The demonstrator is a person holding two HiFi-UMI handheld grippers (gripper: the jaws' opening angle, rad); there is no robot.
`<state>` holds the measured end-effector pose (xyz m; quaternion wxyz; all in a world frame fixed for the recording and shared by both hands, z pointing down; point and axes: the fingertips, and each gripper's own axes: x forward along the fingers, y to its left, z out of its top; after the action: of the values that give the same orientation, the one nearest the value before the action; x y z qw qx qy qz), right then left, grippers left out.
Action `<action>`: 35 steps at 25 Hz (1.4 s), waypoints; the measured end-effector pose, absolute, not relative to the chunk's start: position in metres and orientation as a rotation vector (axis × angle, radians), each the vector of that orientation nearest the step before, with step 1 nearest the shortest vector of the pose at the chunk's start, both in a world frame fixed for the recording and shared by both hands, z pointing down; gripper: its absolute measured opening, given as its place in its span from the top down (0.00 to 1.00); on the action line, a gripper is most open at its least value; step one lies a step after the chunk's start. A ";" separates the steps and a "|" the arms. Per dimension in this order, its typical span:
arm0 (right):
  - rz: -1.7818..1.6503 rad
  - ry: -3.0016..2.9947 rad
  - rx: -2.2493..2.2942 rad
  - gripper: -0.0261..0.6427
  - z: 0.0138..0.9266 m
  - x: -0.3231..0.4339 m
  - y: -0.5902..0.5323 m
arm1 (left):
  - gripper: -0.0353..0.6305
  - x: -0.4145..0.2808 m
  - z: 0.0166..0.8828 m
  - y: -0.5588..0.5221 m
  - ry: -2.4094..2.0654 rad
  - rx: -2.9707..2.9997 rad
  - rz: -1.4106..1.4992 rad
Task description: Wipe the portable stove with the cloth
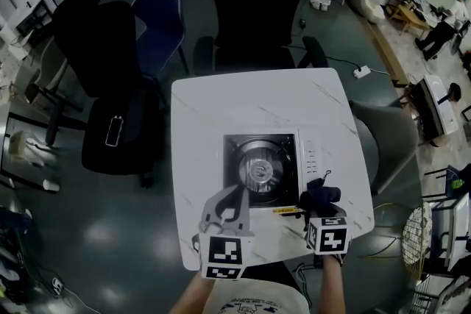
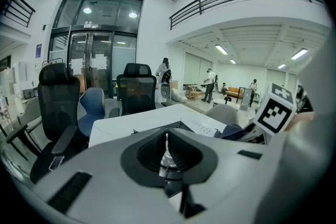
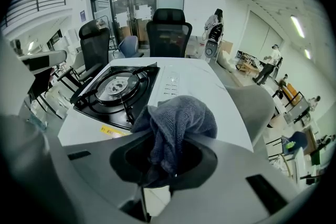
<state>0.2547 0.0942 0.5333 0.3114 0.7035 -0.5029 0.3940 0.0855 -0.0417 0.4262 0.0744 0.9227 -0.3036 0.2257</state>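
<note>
The right gripper (image 3: 170, 162), held low at the 4 o'clock corner of the silver-and-black portable gas stove (image 1: 259, 169), is clamped on a bunched dark blue terry cloth (image 3: 176, 123). The left gripper (image 1: 234, 196) is at the stove's 6 o'clock edge, pointing toward 12 o'clock, jaws together and empty, over the white marble-patterned square table (image 1: 250, 99).

The head view looks steeply down from high over the portable stove (image 1: 261, 170) on the bench (image 1: 221, 106). The left gripper view and right gripper view sit low at the stove's near edge, facing across it; all three share the stove
</note>
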 end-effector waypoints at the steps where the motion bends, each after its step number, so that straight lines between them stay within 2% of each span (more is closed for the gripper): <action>1: 1.048 -1.323 1.856 0.84 0.533 0.253 0.097 | 0.91 0.087 0.426 -0.041 -0.903 2.772 0.675; 15: 1.114 -1.308 1.810 0.84 0.541 0.223 0.116 | 0.91 0.085 0.427 -0.040 -0.871 2.774 0.670; 35: 1.184 -1.504 1.592 0.84 0.551 0.143 0.093 | 0.91 0.064 0.425 -0.046 -0.938 2.748 0.653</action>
<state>0.1431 0.0928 0.5510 0.3204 0.6057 -0.5723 0.4505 0.0639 -0.0455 0.4254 0.0827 0.9201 -0.3142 0.2186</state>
